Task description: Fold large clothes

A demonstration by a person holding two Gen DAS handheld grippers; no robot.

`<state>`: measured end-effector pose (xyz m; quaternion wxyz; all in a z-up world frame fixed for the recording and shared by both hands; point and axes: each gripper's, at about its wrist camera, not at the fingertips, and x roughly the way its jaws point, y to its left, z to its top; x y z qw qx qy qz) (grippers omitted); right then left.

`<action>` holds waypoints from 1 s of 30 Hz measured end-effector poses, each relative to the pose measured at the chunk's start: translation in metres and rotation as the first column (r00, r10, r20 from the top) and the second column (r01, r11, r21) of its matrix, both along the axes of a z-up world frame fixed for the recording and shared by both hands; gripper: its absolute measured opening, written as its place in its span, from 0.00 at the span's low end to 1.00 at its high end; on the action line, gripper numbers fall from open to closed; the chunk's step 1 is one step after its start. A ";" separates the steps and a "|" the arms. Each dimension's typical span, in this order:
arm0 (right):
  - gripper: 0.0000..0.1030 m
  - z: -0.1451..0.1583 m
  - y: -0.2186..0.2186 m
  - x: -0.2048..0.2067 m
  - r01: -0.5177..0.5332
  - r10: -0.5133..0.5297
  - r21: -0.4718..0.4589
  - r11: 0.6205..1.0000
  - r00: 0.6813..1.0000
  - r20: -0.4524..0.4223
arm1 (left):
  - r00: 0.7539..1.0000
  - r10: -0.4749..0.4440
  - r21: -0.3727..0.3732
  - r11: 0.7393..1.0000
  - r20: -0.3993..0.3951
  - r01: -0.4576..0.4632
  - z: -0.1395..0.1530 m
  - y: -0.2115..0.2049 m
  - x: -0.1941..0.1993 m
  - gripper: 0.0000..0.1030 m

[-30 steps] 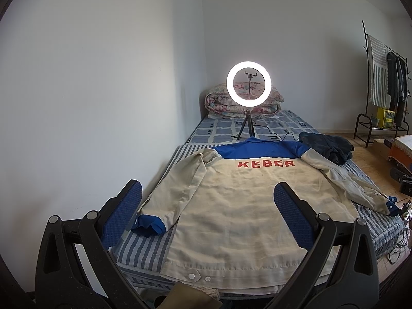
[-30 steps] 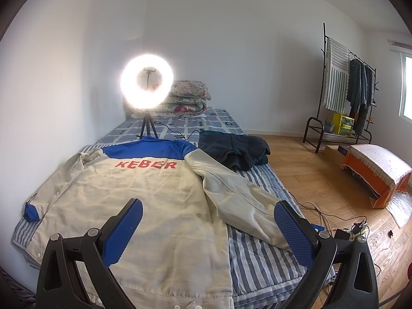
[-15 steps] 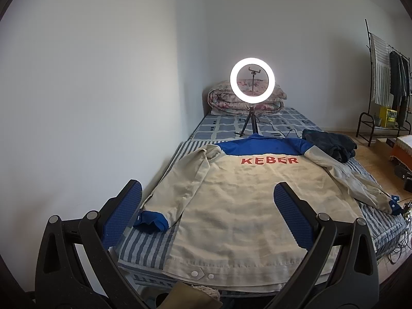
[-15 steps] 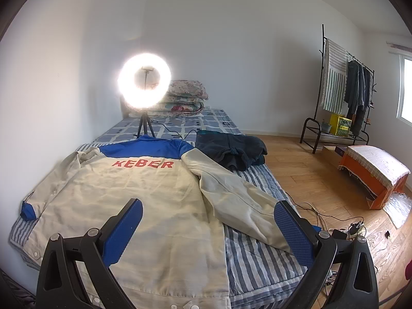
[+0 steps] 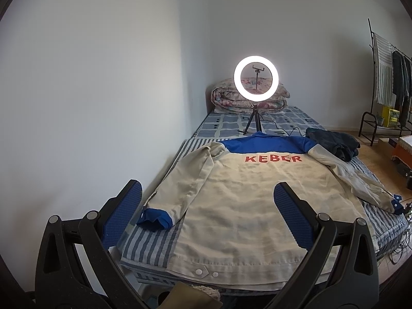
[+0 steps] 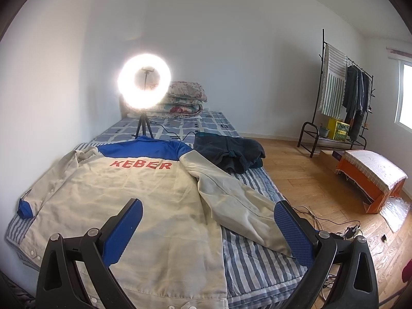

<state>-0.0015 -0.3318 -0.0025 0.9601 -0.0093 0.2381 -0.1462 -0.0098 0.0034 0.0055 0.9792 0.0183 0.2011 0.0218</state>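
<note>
A beige jacket (image 5: pixel 242 206) with a blue yoke and red "KEBER" lettering lies spread back-up on a striped bed (image 5: pixel 149 242), both sleeves out to the sides. It also shows in the right wrist view (image 6: pixel 128 206). My left gripper (image 5: pixel 207 208) is open and empty, held above the jacket's hem near the foot of the bed. My right gripper (image 6: pixel 208 229) is open and empty, held above the hem and the right sleeve (image 6: pixel 239 203).
A lit ring light on a tripod (image 5: pixel 256 77) stands on the bed behind the collar. A dark folded garment (image 6: pixel 229 152) lies by the right shoulder. A folded quilt (image 6: pixel 180 100), a clothes rack (image 6: pixel 342 97), an orange stool (image 6: pixel 370 175) and floor cables (image 6: pixel 334 224) are around.
Both grippers have drawn back and up a little from the bed; the jacket looks smaller and lower in the frames. The jacket has not moved.
</note>
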 end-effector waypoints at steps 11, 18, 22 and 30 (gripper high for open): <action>1.00 0.000 0.008 -0.004 0.001 -0.001 -0.023 1.000 1.000 0.005 | 1.000 0.025 0.011 1.000 -0.005 -0.025 -0.010 0.007 -0.001 1.00; 1.00 -0.002 0.015 -0.006 0.002 -0.002 -0.038 0.999 1.000 0.002 | 0.999 0.035 0.013 0.999 -0.005 -0.034 -0.014 0.011 -0.001 1.00; 1.00 -0.001 0.023 -0.005 0.000 0.000 -0.054 0.999 1.000 -0.002 | 0.999 0.042 0.008 0.999 -0.009 -0.041 -0.017 0.016 0.002 1.00; 1.00 0.002 0.046 0.007 -0.041 0.041 -0.055 0.998 0.999 -0.002 | 0.998 0.062 0.006 0.998 -0.022 -0.062 -0.025 0.031 0.007 1.00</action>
